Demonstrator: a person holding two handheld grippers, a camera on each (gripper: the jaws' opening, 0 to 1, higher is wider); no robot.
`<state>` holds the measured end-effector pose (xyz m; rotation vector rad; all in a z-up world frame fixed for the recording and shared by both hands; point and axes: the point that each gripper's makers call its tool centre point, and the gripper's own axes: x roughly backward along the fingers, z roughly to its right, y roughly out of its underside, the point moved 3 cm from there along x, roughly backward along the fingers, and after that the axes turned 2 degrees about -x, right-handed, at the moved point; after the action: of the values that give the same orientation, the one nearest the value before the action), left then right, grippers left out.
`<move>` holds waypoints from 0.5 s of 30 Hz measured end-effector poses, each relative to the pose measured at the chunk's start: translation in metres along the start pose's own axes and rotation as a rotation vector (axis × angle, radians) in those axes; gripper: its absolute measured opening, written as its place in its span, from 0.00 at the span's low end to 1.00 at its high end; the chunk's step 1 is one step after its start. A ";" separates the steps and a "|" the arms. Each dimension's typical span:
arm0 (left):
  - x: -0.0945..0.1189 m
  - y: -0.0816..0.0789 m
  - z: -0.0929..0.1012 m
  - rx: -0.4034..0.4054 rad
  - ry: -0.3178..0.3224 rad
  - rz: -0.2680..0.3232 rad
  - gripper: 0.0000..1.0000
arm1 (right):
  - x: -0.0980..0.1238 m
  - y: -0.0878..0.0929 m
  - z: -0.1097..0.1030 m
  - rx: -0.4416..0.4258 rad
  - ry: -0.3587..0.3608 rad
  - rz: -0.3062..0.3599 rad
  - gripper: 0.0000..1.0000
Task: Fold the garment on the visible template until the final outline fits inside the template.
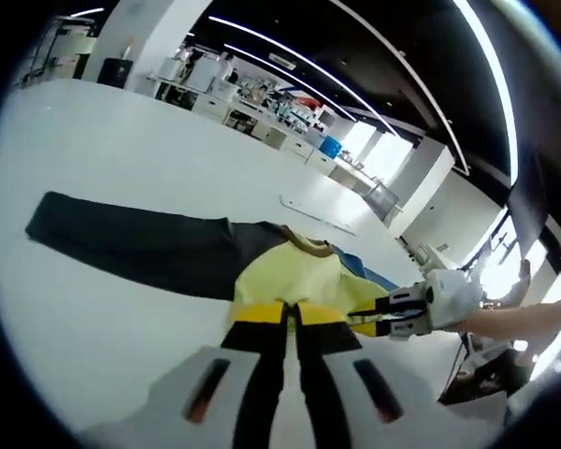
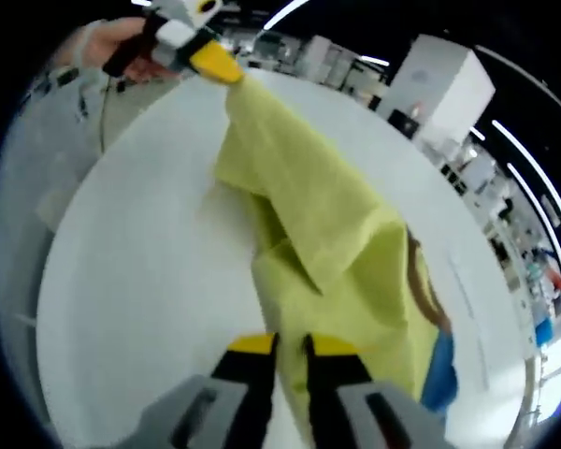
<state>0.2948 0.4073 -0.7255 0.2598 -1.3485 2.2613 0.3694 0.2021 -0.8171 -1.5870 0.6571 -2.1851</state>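
The yellow garment (image 2: 332, 234) is held by both tongs above the white bench (image 1: 122, 168). In the left gripper view, the left tongs (image 1: 291, 314) are closed on the near edge of the garment (image 1: 299, 276), with the yellow tips pressed together on the cloth. The right tongs (image 1: 381, 313) come in from the right and pinch another edge of it. In the right gripper view, the right tongs (image 2: 290, 344) grip the low edge of the garment and the left tongs (image 2: 217, 62) hold its far corner, so the cloth stretches between them. A dark cloth (image 1: 131, 245) lies flat on the bench beside the garment. A blue piece (image 2: 441, 374) shows at the garment's edge.
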 end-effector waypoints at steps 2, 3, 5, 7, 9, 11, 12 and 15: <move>0.000 0.000 -0.002 0.003 -0.001 0.000 0.00 | 0.001 0.000 -0.002 -0.012 -0.001 -0.001 0.05; 0.001 0.000 -0.002 0.002 -0.003 0.000 0.00 | 0.002 0.000 -0.002 -0.015 0.000 -0.001 0.04; 0.002 0.001 -0.002 -0.002 -0.004 -0.002 0.00 | 0.003 0.000 0.000 -0.020 -0.001 0.001 0.00; 0.002 0.001 -0.003 -0.003 -0.006 -0.004 0.00 | 0.006 -0.002 -0.001 -0.038 -0.010 0.004 0.00; 0.002 0.001 -0.003 -0.006 -0.008 -0.004 0.00 | 0.007 -0.003 0.000 -0.045 -0.018 0.008 0.00; 0.001 0.002 -0.002 -0.009 -0.008 -0.005 0.00 | 0.009 -0.004 0.003 -0.051 -0.025 0.014 0.00; 0.001 0.001 -0.002 -0.008 -0.007 -0.005 0.00 | 0.014 -0.007 0.005 -0.062 -0.030 0.023 0.00; 0.000 0.003 -0.002 -0.011 -0.008 -0.008 0.00 | 0.022 -0.014 0.010 -0.083 -0.039 0.039 0.00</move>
<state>0.2930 0.4076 -0.7288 0.2707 -1.3614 2.2475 0.3721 0.2003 -0.7887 -1.6390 0.7694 -2.1191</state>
